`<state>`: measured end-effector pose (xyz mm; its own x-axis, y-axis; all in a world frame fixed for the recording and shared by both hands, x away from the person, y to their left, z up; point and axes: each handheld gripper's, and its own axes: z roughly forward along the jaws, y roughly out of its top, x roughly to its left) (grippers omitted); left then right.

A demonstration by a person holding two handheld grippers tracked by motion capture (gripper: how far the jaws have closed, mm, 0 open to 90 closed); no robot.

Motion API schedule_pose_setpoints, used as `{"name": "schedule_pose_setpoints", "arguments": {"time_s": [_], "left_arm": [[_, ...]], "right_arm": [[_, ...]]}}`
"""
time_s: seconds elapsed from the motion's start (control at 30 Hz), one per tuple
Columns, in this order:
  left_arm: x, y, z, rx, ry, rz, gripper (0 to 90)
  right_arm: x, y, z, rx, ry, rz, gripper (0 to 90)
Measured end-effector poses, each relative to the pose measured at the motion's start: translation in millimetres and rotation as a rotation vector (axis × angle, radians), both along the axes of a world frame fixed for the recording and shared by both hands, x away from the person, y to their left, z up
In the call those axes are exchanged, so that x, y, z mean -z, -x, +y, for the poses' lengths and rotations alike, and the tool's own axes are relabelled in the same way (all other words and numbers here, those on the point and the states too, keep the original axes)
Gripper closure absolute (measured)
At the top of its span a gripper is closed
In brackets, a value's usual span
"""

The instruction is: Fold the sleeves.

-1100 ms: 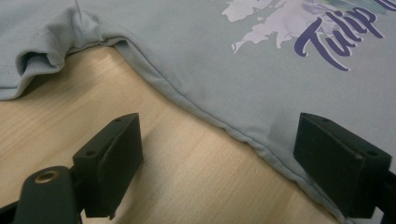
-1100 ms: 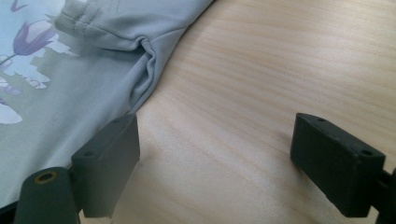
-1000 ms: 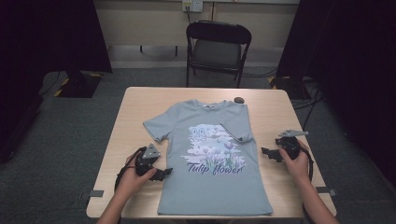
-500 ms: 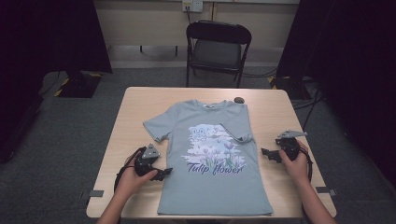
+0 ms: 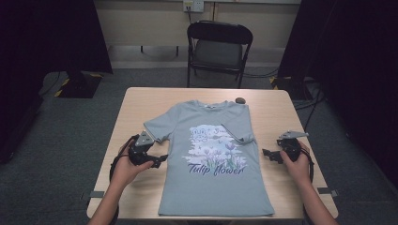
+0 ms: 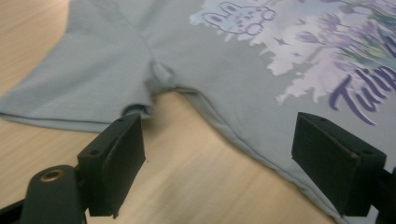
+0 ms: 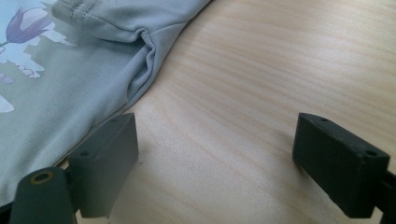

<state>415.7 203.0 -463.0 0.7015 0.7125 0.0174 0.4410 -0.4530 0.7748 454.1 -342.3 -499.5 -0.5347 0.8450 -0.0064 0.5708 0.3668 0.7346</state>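
A grey-blue T-shirt [image 5: 213, 164] printed with flowers and "Tulip flower" lies flat, front up, on the wooden table [image 5: 141, 108], collar at the far side. Its right sleeve is folded in over the chest. My left gripper [image 5: 162, 158] rests beside the shirt's left edge, just below the left sleeve [image 6: 79, 88], jaws open and empty. The shirt's side seam [image 6: 243, 135] runs between the jaws. My right gripper [image 5: 266, 153] stands open over bare wood a little right of the shirt's right edge [image 7: 140, 79], holding nothing.
A black folding chair [image 5: 218, 47] stands behind the table's far edge. A small dark object [image 5: 240, 100] lies on the table near the shirt's far right shoulder. Bare wood [image 7: 261, 93] runs along both sides of the shirt. Dark curtains flank the room.
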Motion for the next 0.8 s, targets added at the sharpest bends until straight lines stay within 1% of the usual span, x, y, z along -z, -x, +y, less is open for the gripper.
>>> {"name": "schedule_pose_setpoints", "arguments": {"time_s": [0.13, 0.2, 0.23, 0.27, 0.33, 0.4, 0.43, 0.5, 0.6, 0.63, 0.67, 0.7, 0.8], "left_arm": [[-2.2, -12.8, 7.4, -0.032, 0.004, -0.001, 17.3], [-2.7, -19.8, 10.5, -0.032, 0.026, -0.003, 18.7], [-2.8, -23.4, 12.0, -0.044, 0.026, -0.001, 18.8], [-2.7, -27.1, 13.0, -0.058, 0.027, 0.001, 18.8], [-2.2, -34.4, 15.3, -0.068, 0.035, 0.018, 19.0], [-1.6, -41.7, 17.3, -0.088, 0.035, 0.024, 19.0], [-1.1, -46.1, 18.1, -0.095, 0.044, 0.029, 19.0], [-1.6, -52.2, 19.1, -0.106, 0.037, 0.025, 19.4], [-3.5, -62.4, 21.8, -0.128, 0.042, 0.018, 20.6], [-3.1, -66.3, 22.5, -0.143, 0.060, 0.018, 20.8], [-3.1, -69.0, 23.6, -0.152, 0.064, 0.022, 20.7], [-2.3, -72.9, 24.1, -0.166, 0.063, 0.023, 20.8], [-0.7, -79.7, 24.5, -0.186, 0.048, 0.019, 21.1]], "right_arm": [[0.0, 0.2, 0.2, -0.004, 0.000, 0.002, 13.4], [0.0, 0.2, 0.2, -0.004, 0.000, 0.002, 13.4], [0.0, 0.2, 0.2, -0.004, -0.001, 0.002, 13.4], [0.0, 0.2, 0.2, -0.004, -0.001, 0.002, 13.4], [0.0, 0.2, 0.2, -0.004, 0.000, 0.001, 13.4], [0.0, 0.2, 0.2, -0.004, -0.001, 0.001, 13.4], [0.0, 0.2, 0.2, -0.004, -0.001, 0.002, 13.4], [0.0, 0.2, 0.2, -0.007, 0.000, 0.000, 13.4], [0.0, 0.2, 0.3, -0.007, -0.001, 0.000, 13.4], [0.0, 0.2, 0.4, -0.008, -0.001, 0.000, 13.4], [0.0, 0.2, 0.3, -0.008, -0.001, 0.000, 13.4], [0.0, 0.2, 0.4, -0.008, -0.001, 0.000, 13.4], [0.0, 0.2, 0.4, -0.010, -0.002, 0.001, 13.4]]}}
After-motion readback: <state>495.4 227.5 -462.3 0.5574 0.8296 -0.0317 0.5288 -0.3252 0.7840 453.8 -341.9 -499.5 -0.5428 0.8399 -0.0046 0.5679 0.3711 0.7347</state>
